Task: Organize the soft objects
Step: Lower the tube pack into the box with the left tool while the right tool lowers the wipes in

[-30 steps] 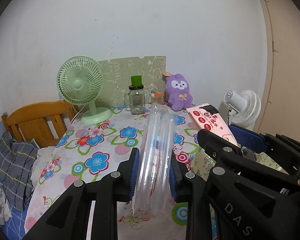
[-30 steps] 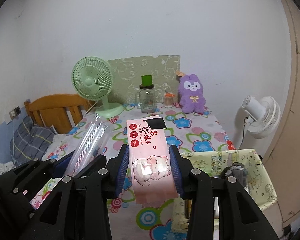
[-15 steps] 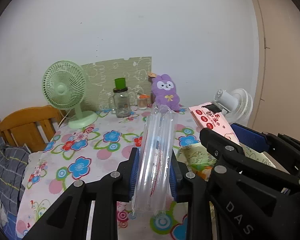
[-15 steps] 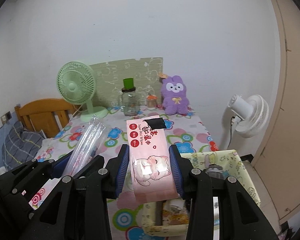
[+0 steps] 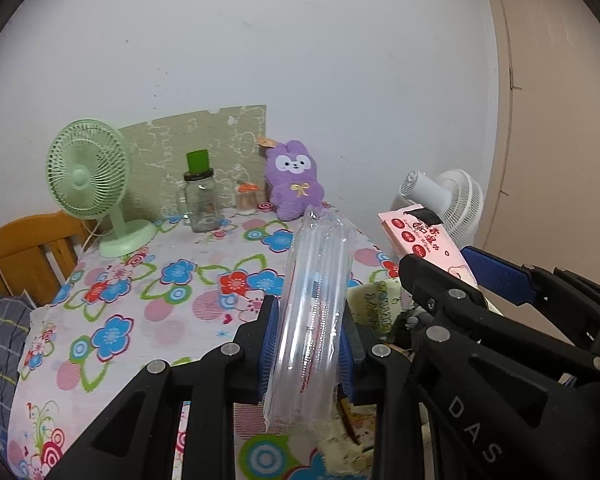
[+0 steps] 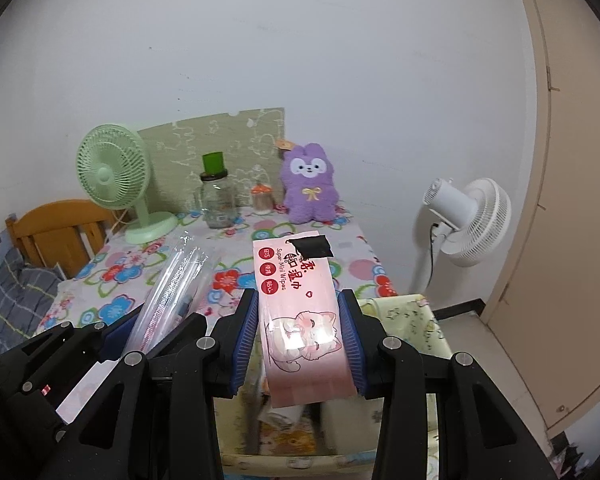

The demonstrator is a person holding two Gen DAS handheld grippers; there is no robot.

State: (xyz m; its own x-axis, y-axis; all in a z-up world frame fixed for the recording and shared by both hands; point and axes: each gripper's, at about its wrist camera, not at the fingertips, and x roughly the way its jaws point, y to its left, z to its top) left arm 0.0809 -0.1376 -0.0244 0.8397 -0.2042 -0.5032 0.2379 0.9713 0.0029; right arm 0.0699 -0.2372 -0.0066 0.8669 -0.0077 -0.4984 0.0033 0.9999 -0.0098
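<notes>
Pinching clear pack (image 5: 312,312) between left fingers (image 5: 269,344); wipes (image 6: 300,320) between right.

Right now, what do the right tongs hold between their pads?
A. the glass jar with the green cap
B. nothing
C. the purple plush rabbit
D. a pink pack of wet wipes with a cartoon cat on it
D: in the right wrist view the right tongs press their blue pads on both sides of the pink pack of wet wipes, while the purple plush rabbit and the glass jar stand far back on the table.
</notes>
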